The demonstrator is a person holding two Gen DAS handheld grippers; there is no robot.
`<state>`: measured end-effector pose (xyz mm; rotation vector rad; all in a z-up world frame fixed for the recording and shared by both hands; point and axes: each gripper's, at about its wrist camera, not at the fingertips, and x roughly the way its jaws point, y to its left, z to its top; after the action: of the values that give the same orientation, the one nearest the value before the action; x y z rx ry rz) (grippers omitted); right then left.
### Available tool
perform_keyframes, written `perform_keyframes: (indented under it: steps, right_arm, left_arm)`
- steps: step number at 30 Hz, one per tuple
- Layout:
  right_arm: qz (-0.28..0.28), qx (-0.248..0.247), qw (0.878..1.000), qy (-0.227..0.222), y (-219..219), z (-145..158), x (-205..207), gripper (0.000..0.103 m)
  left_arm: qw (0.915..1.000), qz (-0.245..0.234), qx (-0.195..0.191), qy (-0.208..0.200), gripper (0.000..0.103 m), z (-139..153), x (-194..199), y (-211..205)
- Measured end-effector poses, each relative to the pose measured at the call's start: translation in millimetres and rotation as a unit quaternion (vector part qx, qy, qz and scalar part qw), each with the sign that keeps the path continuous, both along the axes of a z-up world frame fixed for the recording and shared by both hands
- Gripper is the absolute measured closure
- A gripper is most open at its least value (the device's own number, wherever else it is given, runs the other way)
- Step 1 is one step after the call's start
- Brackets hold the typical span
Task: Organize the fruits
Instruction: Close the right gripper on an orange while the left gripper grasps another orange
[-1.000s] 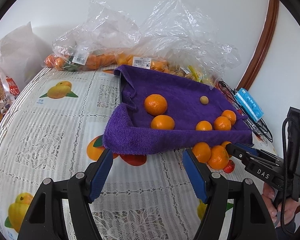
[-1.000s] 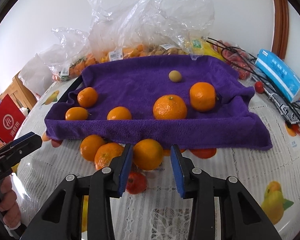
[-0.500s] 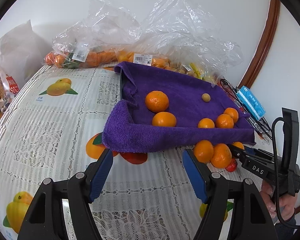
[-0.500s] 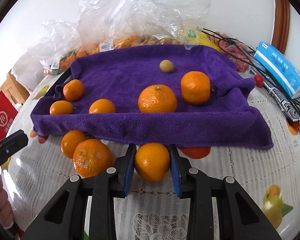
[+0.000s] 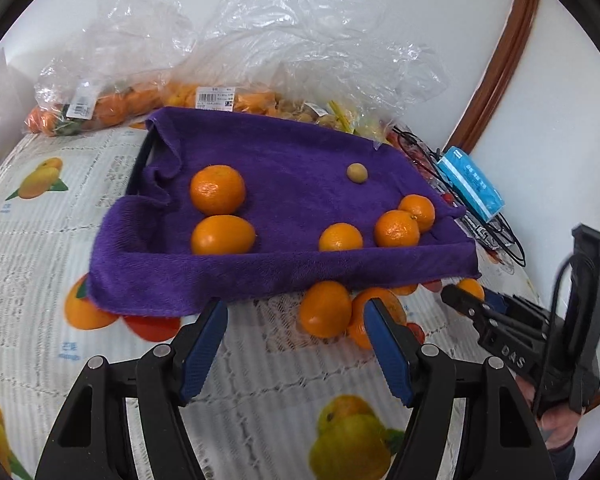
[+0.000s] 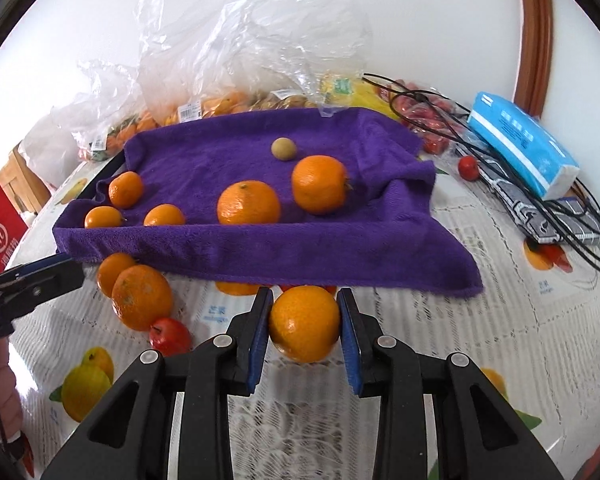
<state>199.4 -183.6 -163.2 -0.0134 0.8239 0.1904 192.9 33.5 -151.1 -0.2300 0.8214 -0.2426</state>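
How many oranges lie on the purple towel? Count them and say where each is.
5 on the purple towel. In the right wrist view: three small oranges at its left end; two larger oranges near the middle. None looks hidden.

The towel is deep purple. Five mandarins lying on it are bright orange, beside one small tan-yellow round fruit. The tablecloth is white lace, printed with yellow, orange and red fruit pictures. The tissue pack is light blue with white. A cherry tomato is red. Both grippers' pads are blue on black frames.
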Motion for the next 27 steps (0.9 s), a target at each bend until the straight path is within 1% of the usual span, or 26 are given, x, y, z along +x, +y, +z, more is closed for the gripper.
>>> perform_keyframes:
  steps: [2,3,5,6,7,9,12,14,18,22,23,24,27]
  right_arm:
    - [0.001,0.009,1.000,0.003,-5,-2,-2,0.070]
    - [0.002,0.017,1.000,0.004,-6,-2,-2,0.070]
    - [0.000,0.032,0.999,0.003,-11,-2,-2,0.070]
    - [-0.001,0.036,0.999,0.004,-12,-2,-2,0.070]
    - [0.000,0.039,0.999,0.008,-12,-3,-1,0.070]
    - [0.004,0.046,0.999,0.017,-13,-6,1,0.070]
    - [0.003,0.040,0.999,0.025,-10,-8,4,0.070]
    - [0.007,0.036,0.999,0.026,-8,-9,4,0.070]
    - [0.010,0.036,0.999,0.029,-7,-10,5,0.070]
    - [0.012,0.034,0.999,0.031,-7,-11,6,0.070]
    - [0.013,0.032,0.999,0.031,-6,-11,6,0.070]
    - [0.013,0.031,0.999,0.031,-6,-11,6,0.070]
    - [0.015,0.034,0.999,0.031,-7,-11,6,0.070]
  left_arm:
    - [0.9999,0.005,-0.002,0.012,0.044,-5,7,-3]
    - [0.9998,0.010,-0.002,0.017,0.045,-8,9,-3]
    - [0.9995,0.018,-0.016,0.019,0.046,-10,10,-1]
    - [0.9994,0.019,-0.021,0.018,0.050,-10,11,0]
    - [0.9995,0.017,-0.022,0.016,0.052,-9,11,0]
    - [0.9997,0.016,-0.017,0.011,0.053,-8,12,-1]
    - [0.9999,0.006,-0.011,0.008,0.058,-7,13,-6]
    - [0.9999,-0.009,0.003,0.009,0.058,-9,12,-12]
    - [0.9995,-0.010,0.030,-0.002,0.058,-8,11,-20]
    - [0.9995,-0.004,0.031,-0.003,0.058,-9,12,-20]
    - [0.9993,-0.006,0.036,-0.003,0.059,-9,12,-21]
    - [0.9993,-0.009,0.037,-0.004,0.064,-8,11,-22]
    - [0.9992,-0.020,0.033,-0.007,0.072,-7,9,-24]
